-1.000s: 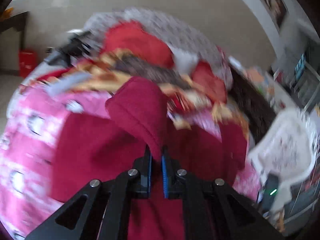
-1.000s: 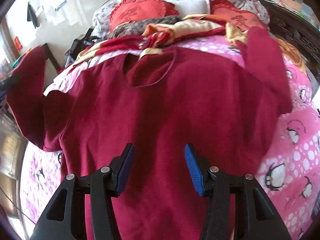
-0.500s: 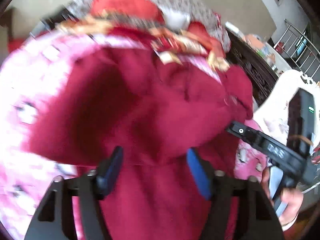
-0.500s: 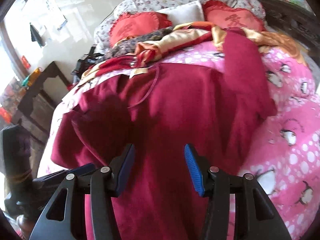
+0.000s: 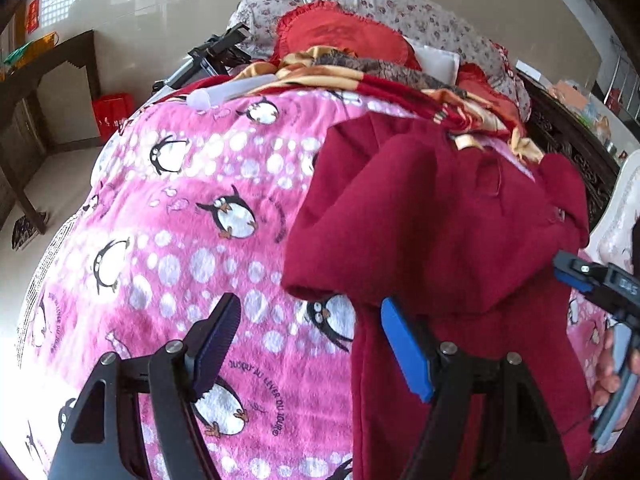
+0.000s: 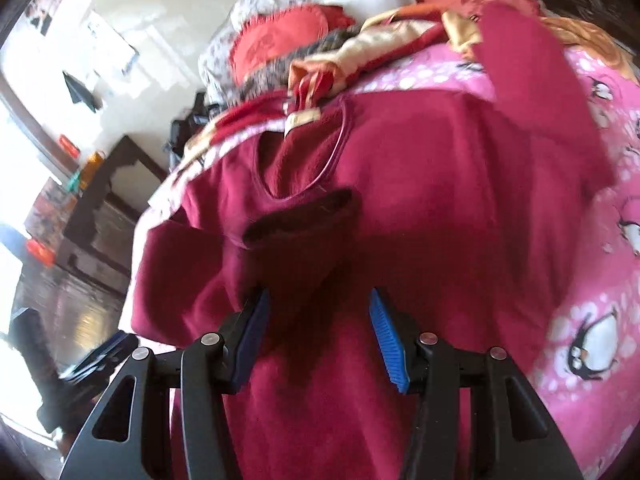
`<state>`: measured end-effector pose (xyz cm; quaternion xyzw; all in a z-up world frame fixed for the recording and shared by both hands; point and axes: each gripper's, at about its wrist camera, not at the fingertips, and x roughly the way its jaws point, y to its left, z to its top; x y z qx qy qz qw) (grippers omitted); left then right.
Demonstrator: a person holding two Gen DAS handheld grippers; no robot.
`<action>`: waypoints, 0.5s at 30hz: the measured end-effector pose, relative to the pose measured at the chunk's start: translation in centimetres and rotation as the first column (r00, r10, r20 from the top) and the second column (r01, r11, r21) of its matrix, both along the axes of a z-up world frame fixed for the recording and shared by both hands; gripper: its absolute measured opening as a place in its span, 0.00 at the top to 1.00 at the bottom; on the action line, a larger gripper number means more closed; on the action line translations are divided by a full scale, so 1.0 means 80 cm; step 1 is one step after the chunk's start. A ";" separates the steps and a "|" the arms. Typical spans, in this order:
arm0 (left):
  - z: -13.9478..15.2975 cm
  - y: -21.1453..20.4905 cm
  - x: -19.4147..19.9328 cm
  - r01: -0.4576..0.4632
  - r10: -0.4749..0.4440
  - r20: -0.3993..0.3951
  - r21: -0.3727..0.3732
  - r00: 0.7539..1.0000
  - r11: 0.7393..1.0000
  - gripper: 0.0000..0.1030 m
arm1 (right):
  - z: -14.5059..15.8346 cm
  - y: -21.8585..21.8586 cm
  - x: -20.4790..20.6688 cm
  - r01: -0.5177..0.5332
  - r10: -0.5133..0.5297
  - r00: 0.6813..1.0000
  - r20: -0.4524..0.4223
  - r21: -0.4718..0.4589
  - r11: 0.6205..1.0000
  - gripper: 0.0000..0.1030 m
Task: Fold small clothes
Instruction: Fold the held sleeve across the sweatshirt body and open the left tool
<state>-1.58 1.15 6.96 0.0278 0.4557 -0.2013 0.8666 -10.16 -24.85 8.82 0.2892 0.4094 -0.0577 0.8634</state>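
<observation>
A dark red sweater (image 5: 448, 232) lies on a pink penguin blanket (image 5: 192, 216), with its left sleeve folded across the body. In the right wrist view the sweater (image 6: 420, 208) fills the middle, the folded sleeve cuff (image 6: 300, 216) below the neckline. My left gripper (image 5: 312, 344) is open and empty, over the sweater's left edge. My right gripper (image 6: 318, 336) is open and empty, just above the sweater's lower body. The right gripper also shows at the right edge of the left wrist view (image 5: 592, 284).
Red cushions (image 5: 340, 36), a white pillow and a patterned quilt (image 5: 360, 72) are piled at the bed's head. A dark wooden table (image 5: 48, 72) and a red bag (image 5: 112, 112) stand left of the bed. A dark carved bed frame (image 5: 568, 140) runs along the right.
My left gripper carried the sleeve over the body, opened and let it go, then drew back left. My right gripper stayed open and swung slightly left.
</observation>
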 end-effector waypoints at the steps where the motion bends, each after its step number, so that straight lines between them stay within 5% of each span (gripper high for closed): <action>1: -0.003 -0.004 -0.002 0.006 -0.006 0.003 0.011 1.000 1.000 0.26 | 0.001 -0.001 -0.006 -0.010 0.010 1.000 0.005 -0.010 1.000 0.69; 9: -0.003 -0.028 -0.009 0.038 -0.038 0.018 0.031 0.999 0.999 0.26 | -0.004 -0.003 -0.025 -0.092 0.091 0.995 0.044 0.023 0.995 0.67; 15: 0.002 -0.017 -0.003 -0.001 0.001 0.004 0.019 1.000 1.000 0.26 | -0.024 -0.015 0.007 0.000 0.000 1.000 -0.016 -0.029 1.000 0.69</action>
